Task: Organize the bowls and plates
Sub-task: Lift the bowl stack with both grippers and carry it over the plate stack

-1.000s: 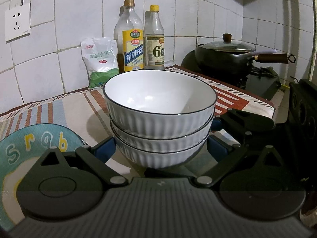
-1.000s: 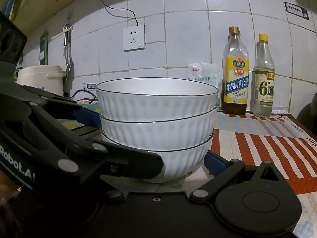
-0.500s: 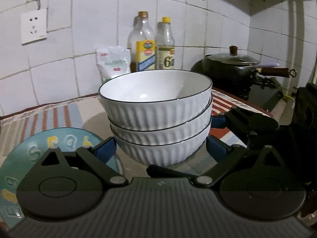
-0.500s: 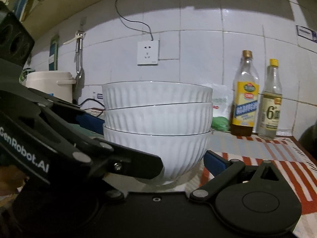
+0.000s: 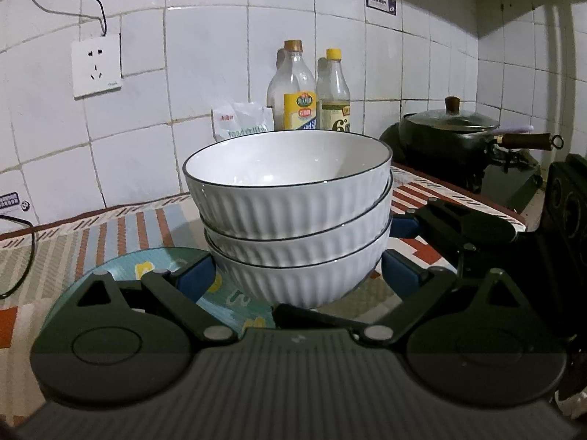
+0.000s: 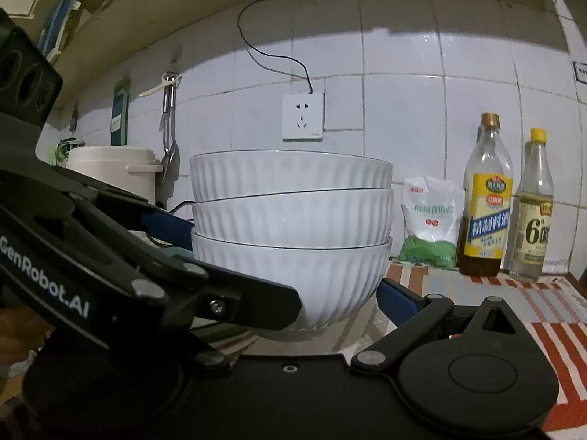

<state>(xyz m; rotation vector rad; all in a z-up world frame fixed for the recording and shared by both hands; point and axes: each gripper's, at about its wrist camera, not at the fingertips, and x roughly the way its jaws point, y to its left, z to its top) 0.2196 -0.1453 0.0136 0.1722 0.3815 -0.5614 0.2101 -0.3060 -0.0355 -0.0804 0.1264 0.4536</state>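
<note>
Three white ribbed bowls with dark rims sit nested in a stack (image 5: pixel 293 205) (image 6: pixel 291 220) over the striped cloth. My left gripper (image 5: pixel 297 275) is shut on the bottom bowl, one blue pad on each side. From the right, my right gripper (image 6: pixel 290 304) clamps the same stack; its right pad (image 6: pixel 398 300) touches the bowl, and its left finger is hidden behind the left gripper's body. A teal plate (image 5: pixel 146 267) with yellow letters lies under the stack's left edge. Whether the stack's foot touches the cloth is unclear.
Two bottles (image 5: pixel 299 91) and a salt bag (image 5: pixel 242 121) stand against the tiled wall behind. A lidded wok (image 5: pixel 451 135) sits on the stove at right. A white rice cooker (image 6: pixel 110 168) stands at left, and a black cable (image 5: pixel 18 256) lies on the cloth.
Both grippers have carried the bowl stack to the left, so it now hangs over the teal plate's edge. The views have tilted up, showing more wall.
</note>
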